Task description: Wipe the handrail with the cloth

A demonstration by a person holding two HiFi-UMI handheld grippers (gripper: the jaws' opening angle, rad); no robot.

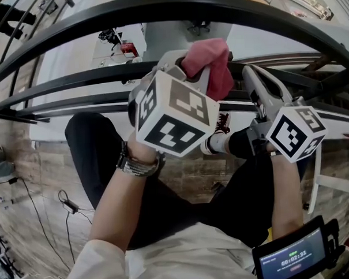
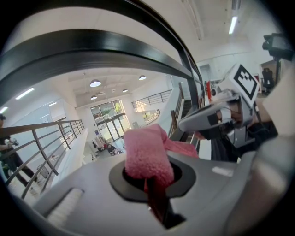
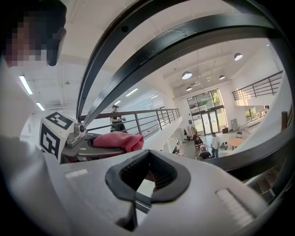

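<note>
A broad black handrail is arching across the top of the head view, its long axis running left to right, with thinner railing bars running below it and an open hall showing far beneath. A person in dark trousers is standing against this railing, holding a pair of tongs in each hand.

The left tongs are clenching a pink cloth, which is bulging out past their tips in a rolled wad; the left gripper view is showing the wad pinched firmly in the jaws, with the handrail sweeping overhead and apart from the fabric. The right tongs are hanging just beside, to the right, jaws pressed together on nothing, daylight showing through the gap behind their tips.

The wipe appears not yet to be making contact with the top rail: the rail is lying above and ahead of the cloth, so the coming move would seem to call for lifting the left tongs, the nearer pair, up to it, then sliding the cloth sideways along its length. Whether the cloth is brushing a lower bar cannot be told.
</note>
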